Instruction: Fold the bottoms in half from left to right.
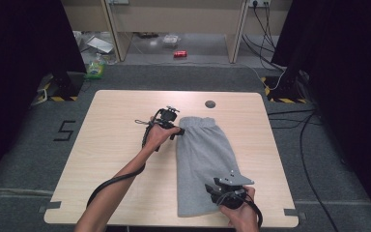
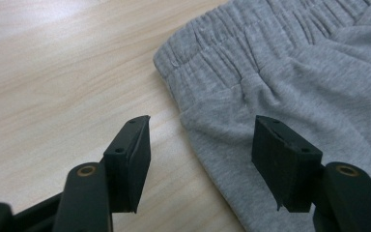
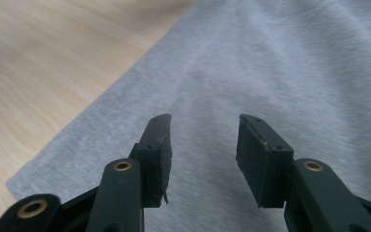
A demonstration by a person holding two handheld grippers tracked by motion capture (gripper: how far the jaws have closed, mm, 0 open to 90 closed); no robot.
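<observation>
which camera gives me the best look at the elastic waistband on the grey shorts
The left gripper view: the gathered waistband is close, sharp and just beyond the open left gripper. The high view shows it small, at the shorts' far end. The right gripper view shows plain grey cloth.

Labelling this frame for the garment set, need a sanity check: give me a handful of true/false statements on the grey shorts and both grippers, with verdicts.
1. The grey shorts lie flat on the wooden table. True.
2. The left gripper is clamped on the waistband. False: its jaws stand open, one over bare table and one over the cloth's edge just below the waistband.
3. The right gripper is over the grey cloth with nothing between its pads. True.
4. The waistband lies at the near end of the table. False: it lies at the far end; the hem is nearest the person.
5. The shorts hang over the table's edge. False: they lie wholly on the tabletop.
</observation>
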